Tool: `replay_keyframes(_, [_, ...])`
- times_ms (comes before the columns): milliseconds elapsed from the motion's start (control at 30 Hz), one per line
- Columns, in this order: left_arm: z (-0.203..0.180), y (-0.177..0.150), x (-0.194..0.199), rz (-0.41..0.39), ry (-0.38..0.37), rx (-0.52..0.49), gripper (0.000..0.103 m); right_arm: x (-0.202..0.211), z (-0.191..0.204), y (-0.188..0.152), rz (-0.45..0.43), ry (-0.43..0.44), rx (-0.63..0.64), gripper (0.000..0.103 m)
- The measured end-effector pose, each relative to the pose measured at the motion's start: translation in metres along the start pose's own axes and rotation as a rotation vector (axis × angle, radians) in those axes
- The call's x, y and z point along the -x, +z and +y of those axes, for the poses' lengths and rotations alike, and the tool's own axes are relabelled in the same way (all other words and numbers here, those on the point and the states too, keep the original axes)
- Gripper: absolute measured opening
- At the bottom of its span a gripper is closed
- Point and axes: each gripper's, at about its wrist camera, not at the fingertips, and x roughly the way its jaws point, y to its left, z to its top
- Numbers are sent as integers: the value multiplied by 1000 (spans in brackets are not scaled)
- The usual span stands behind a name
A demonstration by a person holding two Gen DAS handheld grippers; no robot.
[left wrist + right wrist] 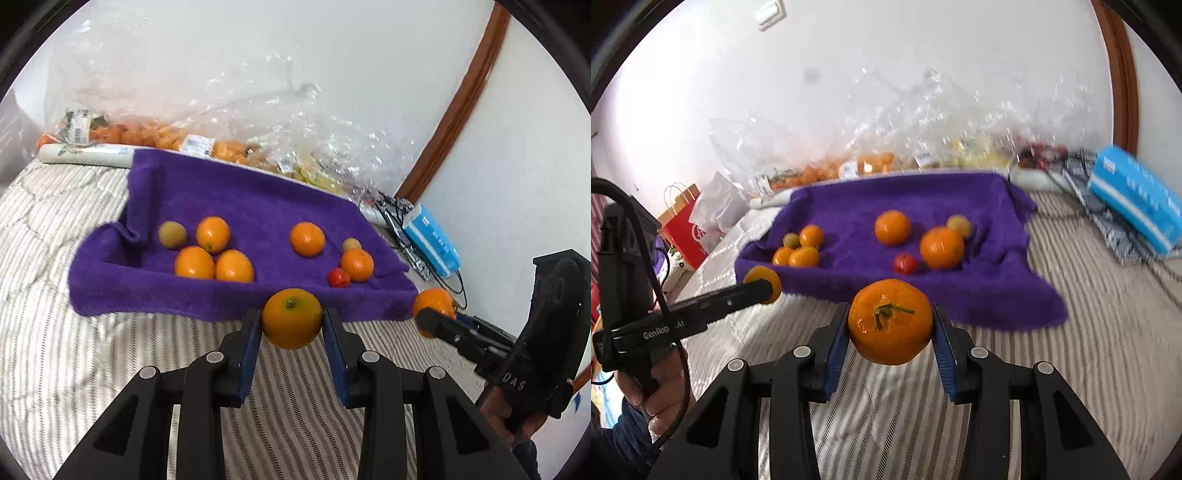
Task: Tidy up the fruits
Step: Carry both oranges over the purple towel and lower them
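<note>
My left gripper (291,321) is shut on an orange (292,318), held above the striped bedding just in front of the purple towel (251,206). My right gripper (890,325) is shut on a stemmed orange (890,321), also in front of the towel (923,199). On the towel lie three oranges (214,258) with a kiwi (172,234) at the left, a lone orange (307,239) in the middle, and an orange (357,264), a small red fruit (339,277) and another kiwi (351,244) at the right. Each gripper shows in the other's view.
Clear plastic bags of fruit (229,122) lie along the wall behind the towel. A blue tissue box (432,236) and cables sit at the right. A red paper bag (683,225) stands at the far left. The striped bedding (55,350) surrounds the towel.
</note>
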Motion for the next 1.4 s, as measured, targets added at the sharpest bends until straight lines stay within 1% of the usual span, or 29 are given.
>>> replay_keyframes(100, [7, 13, 12, -28, 30, 2, 32, 0, 6, 15, -25, 10, 19, 43])
replay_keyframes(200, [13, 28, 17, -45, 75, 7, 32, -9, 8, 30, -40, 5, 34, 43])
replay_keyframes(267, [15, 38, 16, -55, 91, 11, 32, -15, 7, 40, -51, 12, 34, 43])
replay_keyframes(367, [16, 56, 7, -62, 111, 11, 32, -25, 6, 58, -68, 15, 35, 43])
replay_keyframes(433, [15, 66, -3, -63, 118, 7, 32, -32, 6, 69, -80, -6, 44, 43])
replay_keyframes(500, [12, 74, -15, -61, 122, 1, 32, -44, 6, 79, -76, -43, 59, 43])
replay_keyframes(567, [9, 80, -30, -53, 127, -4, 32, -54, 5, 84, -66, -59, 71, 43])
replay_keyframes(700, [7, 80, -62, -16, 139, -15, 32, -76, -1, 80, -37, -43, 74, 43])
replay_keyframes(767, [9, 75, -71, -3, 149, -20, 32, -82, -3, 74, -23, -40, 70, 43])
replay_keyframes(867, [11, 68, -79, 14, 140, -24, 32, -92, -7, 70, 9, -50, 68, 43])
replay_keyframes(1000, [13, 64, -84, 22, 142, -28, 32, -98, -10, 68, 17, -34, 38, 43])
replay_keyframes(1100, [15, 64, -85, 15, 134, -19, 32, -101, -7, 66, 15, -43, 52, 43])
replay_keyframes(1233, [19, 64, -83, -3, 143, -17, 32, -106, -5, 62, 30, -55, 73, 43])
replay_keyframes(1400, [23, 65, -80, -16, 146, 0, 32, -108, -6, 61, 26, -68, 71, 43])
